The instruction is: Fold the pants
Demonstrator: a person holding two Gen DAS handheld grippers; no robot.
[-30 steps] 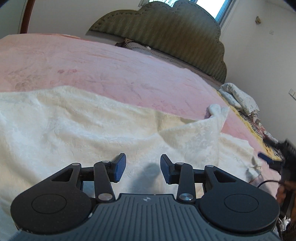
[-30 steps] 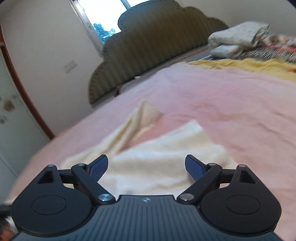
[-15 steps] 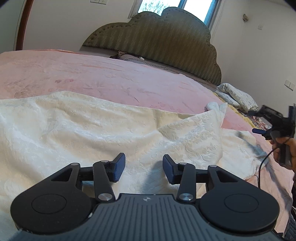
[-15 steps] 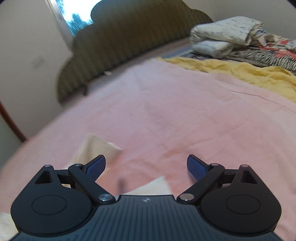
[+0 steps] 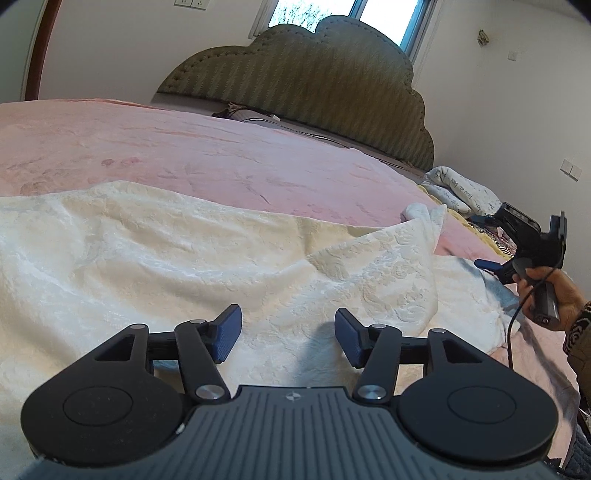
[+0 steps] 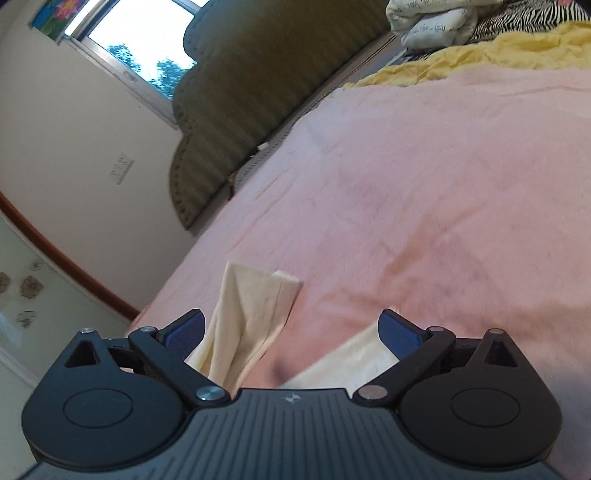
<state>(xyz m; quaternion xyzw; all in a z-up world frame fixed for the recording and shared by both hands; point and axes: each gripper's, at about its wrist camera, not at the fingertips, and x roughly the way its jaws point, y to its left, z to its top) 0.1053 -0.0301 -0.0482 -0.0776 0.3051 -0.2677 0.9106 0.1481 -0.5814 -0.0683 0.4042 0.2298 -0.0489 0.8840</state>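
Observation:
Cream textured pants (image 5: pixel 184 258) lie spread across a pink bed cover (image 5: pixel 221 155), with a raised fold running to a bunched end (image 5: pixel 421 214) at the right. My left gripper (image 5: pixel 288 334) is open and empty, hovering low over the pants. My right gripper (image 6: pixel 291 332) is open and empty, tilted, above two pant leg ends (image 6: pixel 255 310). The right gripper also shows in the left wrist view (image 5: pixel 517 243), held in a hand beyond the pants' right edge.
A padded olive headboard (image 5: pixel 314 74) stands at the far end below a window. Folded white bedding (image 6: pixel 436 18), a yellow blanket (image 6: pixel 498 51) and a zebra-print cloth lie on the bed's right side. A wall with switches is behind.
The right gripper has lifted and tilted, moving from over the pants toward the leg ends. The left gripper has opened slightly wider and stayed over the pants.

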